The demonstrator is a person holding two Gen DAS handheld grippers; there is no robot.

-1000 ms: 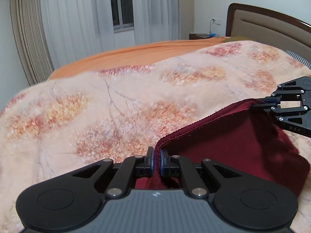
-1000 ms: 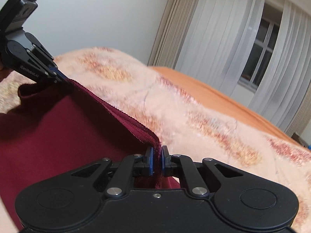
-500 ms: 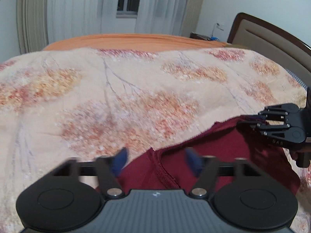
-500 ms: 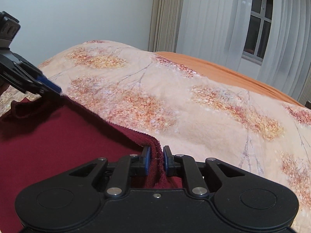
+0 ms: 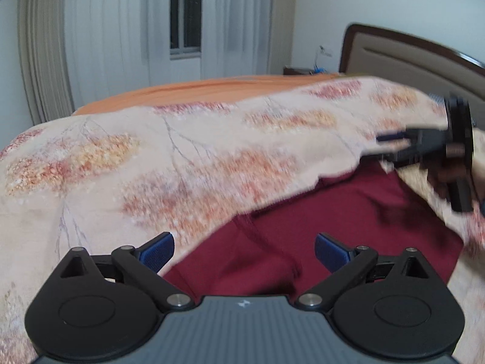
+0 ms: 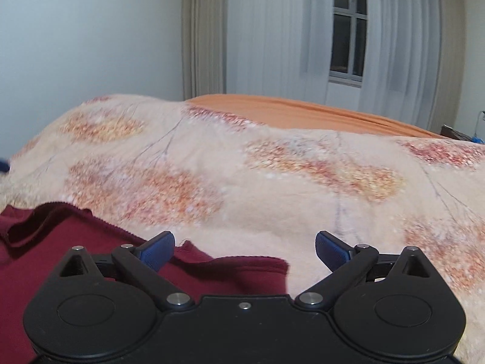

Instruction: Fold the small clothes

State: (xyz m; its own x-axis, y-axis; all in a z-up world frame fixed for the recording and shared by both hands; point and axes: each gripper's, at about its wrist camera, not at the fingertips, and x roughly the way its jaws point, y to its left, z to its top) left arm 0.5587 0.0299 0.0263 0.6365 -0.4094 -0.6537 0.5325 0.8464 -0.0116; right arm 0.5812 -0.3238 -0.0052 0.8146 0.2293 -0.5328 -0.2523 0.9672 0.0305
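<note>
Left jaws: spread wide, blue pads far apart, nothing held between them.
Left gripper (image 5: pixel 245 250): hangs above the near part of the dark red garment (image 5: pixel 318 236); whether it touches the cloth cannot be told.
Right jaws: spread wide as well, pads empty.
Right gripper (image 6: pixel 245 250): sits over the garment's far edge, where the red cloth (image 6: pixel 91 261) meets the blanket; in the left wrist view it shows blurred at the right edge (image 5: pixel 394 141), beyond the garment.
Garment: lies loose on the floral blanket (image 5: pixel 182 163), rumpled, with a ribbed hem raised in a small fold at its left corner in the right wrist view.
Blanket: peach with orange and red leaf patches, spread over the bed (image 6: pixel 303 112), whose orange sheet shows behind it.
Headboard (image 5: pixel 409 57): padded, with a dark wooden frame, at the right of the left wrist view.
Window (image 6: pixel 348 30): behind white sheer curtains (image 5: pixel 106 30), beyond the bed.
</note>
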